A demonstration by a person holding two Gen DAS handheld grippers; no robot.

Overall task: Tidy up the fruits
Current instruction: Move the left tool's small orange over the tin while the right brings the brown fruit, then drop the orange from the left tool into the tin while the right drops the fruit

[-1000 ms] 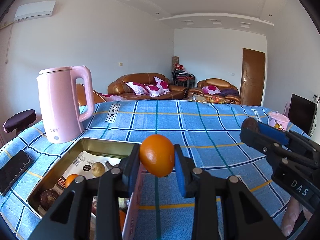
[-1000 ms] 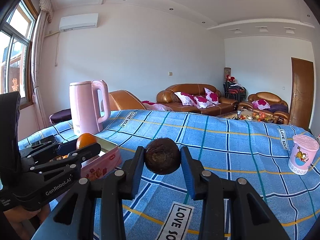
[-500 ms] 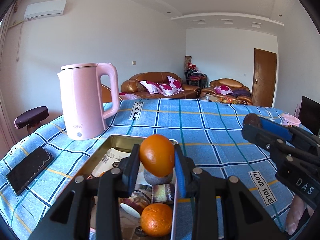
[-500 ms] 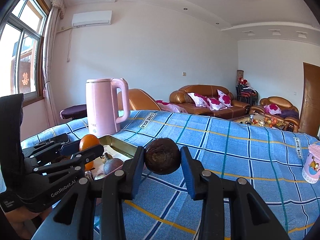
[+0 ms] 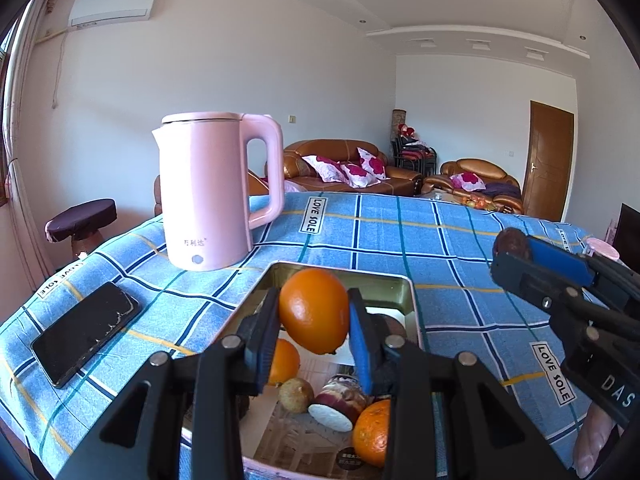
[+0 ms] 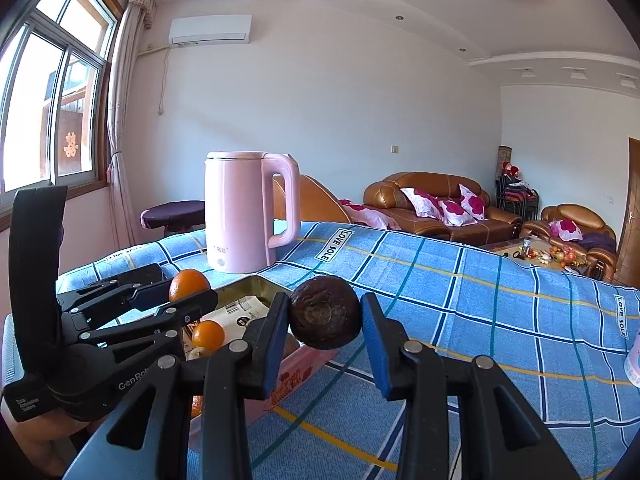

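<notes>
My left gripper is shut on an orange, held in the air over a gold metal tin on the blue checked tablecloth. Inside the tin lie two more oranges, a small brown fruit and a cut purple fruit. My right gripper is shut on a dark brown round fruit, just right of the tin. In the left wrist view the right gripper appears at the right; in the right wrist view the left gripper is at the left with its orange.
A tall pink kettle stands just behind the tin on the left. A black phone lies near the table's left edge. A pink cup sits at the far right. Brown sofas and a stool stand beyond the table.
Both grippers have moved left across the table with their fruits. The orange now hangs over the tin, and the kettle and the tin's contents look closer and more central.
</notes>
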